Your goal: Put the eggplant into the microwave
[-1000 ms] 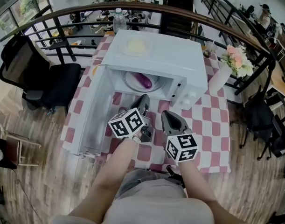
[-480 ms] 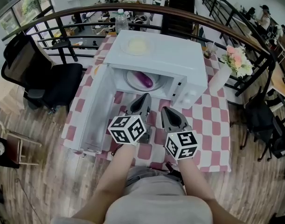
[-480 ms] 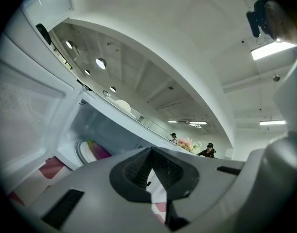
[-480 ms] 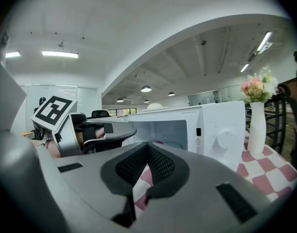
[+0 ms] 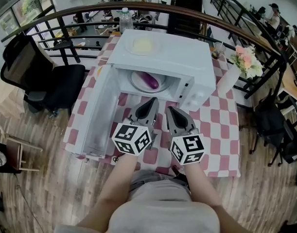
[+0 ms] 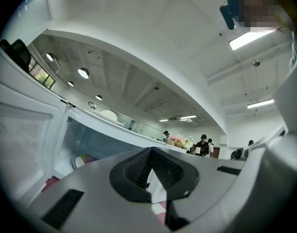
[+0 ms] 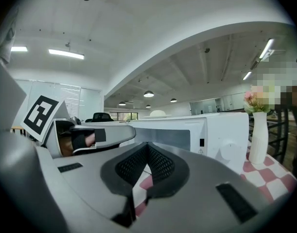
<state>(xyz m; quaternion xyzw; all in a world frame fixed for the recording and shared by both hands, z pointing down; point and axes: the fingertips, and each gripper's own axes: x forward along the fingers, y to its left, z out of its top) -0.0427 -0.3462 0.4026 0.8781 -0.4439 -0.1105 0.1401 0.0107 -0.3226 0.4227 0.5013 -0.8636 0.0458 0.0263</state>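
The purple eggplant [image 5: 149, 80] lies on the glass plate inside the white microwave [image 5: 172, 57], whose door [image 5: 96, 115] hangs open to the left. My left gripper [image 5: 152, 102] and right gripper [image 5: 170, 110] are side by side in front of the opening, both pointing at it and short of it. Each is shut with nothing between the jaws. In the left gripper view the shut left gripper [image 6: 150, 152] faces the cavity [image 6: 90, 142]. In the right gripper view the right gripper [image 7: 148, 147] faces the microwave [image 7: 211, 130], with the left gripper [image 7: 92, 135] beside it.
The microwave stands on a table with a red-and-white checked cloth [image 5: 218, 130]. A pale yellow dish [image 5: 142, 45] lies on the microwave's top. A white vase of flowers [image 5: 238, 69] stands at the right, a water bottle [image 5: 124, 19] behind. A black chair [image 5: 51, 84] and a railing flank the table.
My left gripper has risen and rolled, so its marker cube now shows different faces. The right gripper has crept slightly up toward the microwave. The eggplant has not moved.
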